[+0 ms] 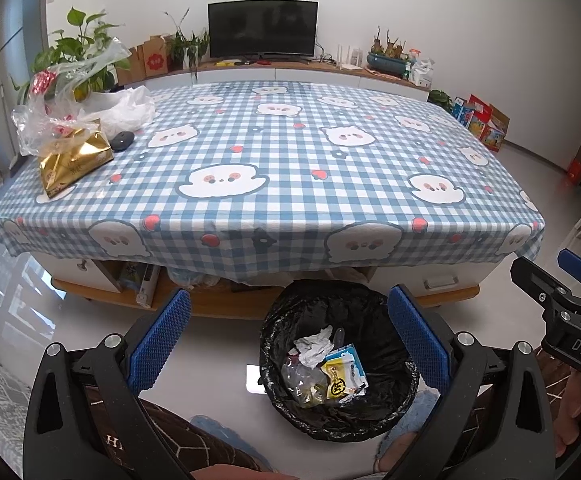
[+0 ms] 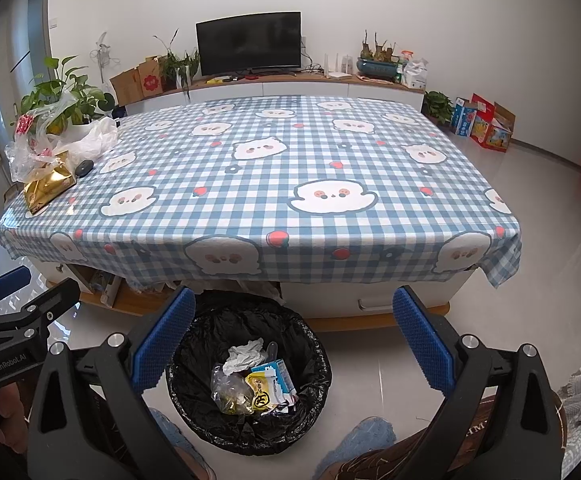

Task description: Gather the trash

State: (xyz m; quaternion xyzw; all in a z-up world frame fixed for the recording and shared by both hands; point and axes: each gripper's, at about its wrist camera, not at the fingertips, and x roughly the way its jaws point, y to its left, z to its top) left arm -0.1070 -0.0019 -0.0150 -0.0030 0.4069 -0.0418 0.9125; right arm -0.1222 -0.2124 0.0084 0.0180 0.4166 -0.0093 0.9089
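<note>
A bin with a black liner (image 1: pixel 394 344) (image 2: pixel 314 344) stands on the floor in front of the table. Inside it lie crumpled white paper (image 1: pixel 315 346) (image 2: pixel 245 354), a yellow and blue wrapper (image 1: pixel 344 376) (image 2: pixel 270 386) and a clear plastic bag (image 1: pixel 302 380) (image 2: pixel 228 390). My left gripper (image 1: pixel 288 338) is open and empty above the bin. My right gripper (image 2: pixel 294 340) is open and empty above and to the right of the bin. Each gripper shows at the edge of the other's view.
A table with a blue checked cloth (image 1: pixel 270 152) (image 2: pixel 274 168) fills the middle. At its far left corner lie a gold foil bag (image 1: pixel 72 158) (image 2: pixel 46 188), clear plastic bags (image 1: pixel 62 96) (image 2: pixel 46 136) and a dark mouse (image 1: pixel 122 140) (image 2: pixel 84 168). My knees and slippers are below.
</note>
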